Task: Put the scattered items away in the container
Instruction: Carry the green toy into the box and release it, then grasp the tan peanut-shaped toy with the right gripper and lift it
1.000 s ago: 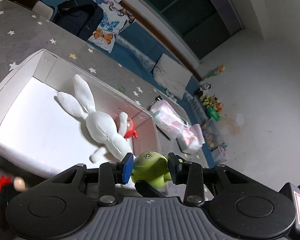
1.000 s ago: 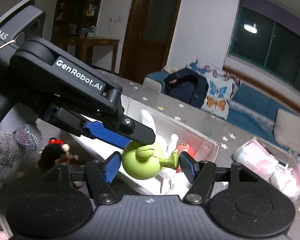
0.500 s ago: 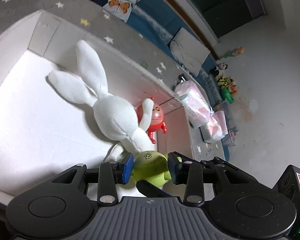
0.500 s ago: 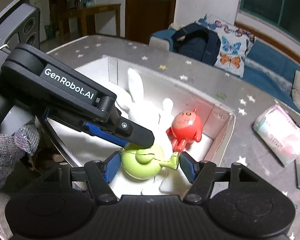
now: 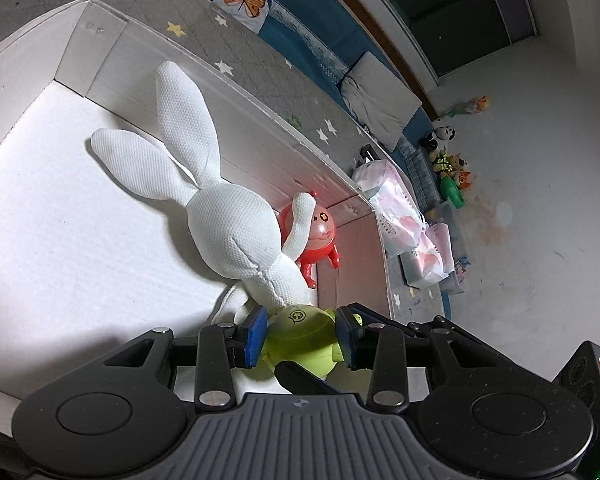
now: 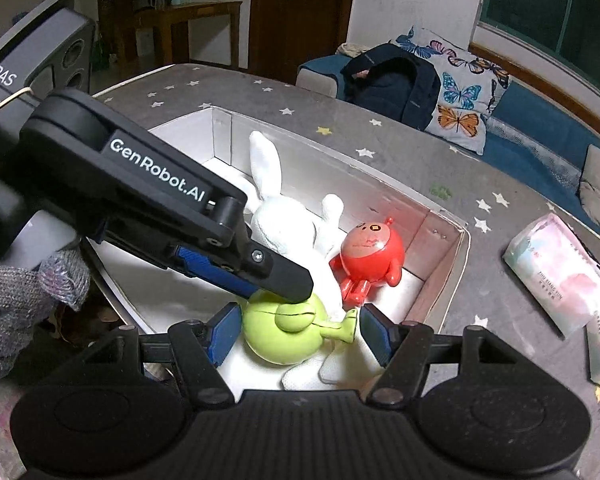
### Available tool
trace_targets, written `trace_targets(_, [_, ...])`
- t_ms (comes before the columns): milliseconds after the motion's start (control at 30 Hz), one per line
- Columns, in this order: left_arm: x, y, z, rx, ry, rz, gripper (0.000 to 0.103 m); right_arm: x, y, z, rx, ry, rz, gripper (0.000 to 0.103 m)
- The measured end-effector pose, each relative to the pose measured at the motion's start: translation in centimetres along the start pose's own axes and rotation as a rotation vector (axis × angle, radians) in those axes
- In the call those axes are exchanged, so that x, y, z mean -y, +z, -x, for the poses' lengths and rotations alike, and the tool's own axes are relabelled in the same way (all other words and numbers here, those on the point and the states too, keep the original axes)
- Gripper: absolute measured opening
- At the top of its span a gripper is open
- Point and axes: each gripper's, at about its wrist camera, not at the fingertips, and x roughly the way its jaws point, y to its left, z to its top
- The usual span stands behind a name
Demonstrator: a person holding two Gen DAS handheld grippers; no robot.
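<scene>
Left gripper [image 5: 300, 334]: blue pads clamped either side of a green toy [image 5: 300, 340], low over the box.
White box [image 5: 100, 36]: held a white plush rabbit [image 5: 228, 220], ears spread, lying on the floor.
Red toy [image 5: 320, 236]: lay against the rabbit's raised arm, near the far wall.
Beyond the box: pink-white packets [image 5: 396, 216] on the star-patterned grey cover [image 5: 260, 64].

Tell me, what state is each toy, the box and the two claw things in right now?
Left gripper: shut on the green toy.
Right gripper: open, pads either side of the green toy.
Green toy: held over the box's near end.
White rabbit: lying in the box.
Red toy: lying beside the rabbit.
White box: open-topped.
</scene>
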Motion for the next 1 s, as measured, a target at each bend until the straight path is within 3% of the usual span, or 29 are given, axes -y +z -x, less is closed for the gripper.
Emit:
trace_targets(533, [0.2, -0.5, 1.1, 0.033, 0.002, -0.014, 0.040, -1.6, -1.5, 4.1, 0.129, -0.056, 0.022, 0.072])
trace_targets(800, [1.7, -2.2, 3.2, 0.078, -0.005, -0.077, 0.040, -2.9, -3.8, 7.9, 0.215, -0.074, 0.010, 0.072])
trace_targets(1000, [2.9, -4.3, 5.5, 0.125, -0.008, -0.142, 0.040, -3.8, -6.3, 9.6, 0.214, -0.062, -0.016, 0.071])
